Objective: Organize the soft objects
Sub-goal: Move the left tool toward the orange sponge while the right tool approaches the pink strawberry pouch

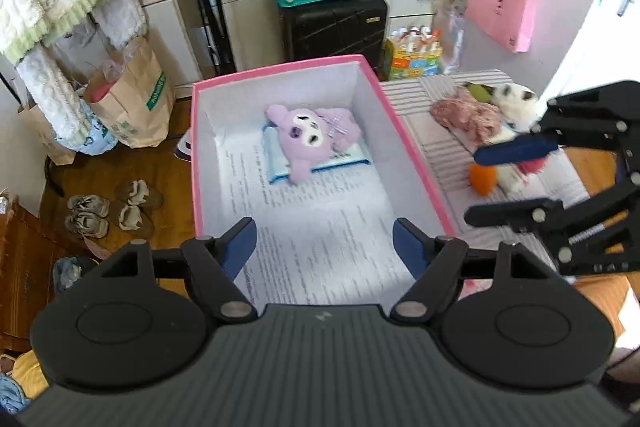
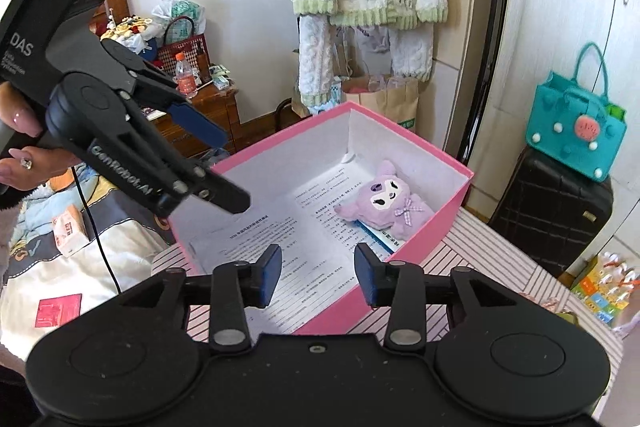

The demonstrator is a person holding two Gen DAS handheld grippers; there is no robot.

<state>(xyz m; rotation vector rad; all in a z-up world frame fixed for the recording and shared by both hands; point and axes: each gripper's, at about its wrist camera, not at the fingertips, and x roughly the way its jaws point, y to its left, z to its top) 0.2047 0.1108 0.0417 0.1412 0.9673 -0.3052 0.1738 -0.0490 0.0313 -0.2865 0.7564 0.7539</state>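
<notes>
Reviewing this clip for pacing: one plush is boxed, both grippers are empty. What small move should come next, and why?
Probably swing the right gripper down onto the soft toys on the striped surface and close on one. It is open and already over that pile, while the pink box holds only the purple plush. The left gripper hangs open over the box.

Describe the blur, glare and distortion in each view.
Left wrist view: right gripper and the soft toys behind it are motion-blurred, door side blown out. Right wrist view: sharper; fisheye bends the wardrobe edge, purple plush in the pink box crisp.
</notes>
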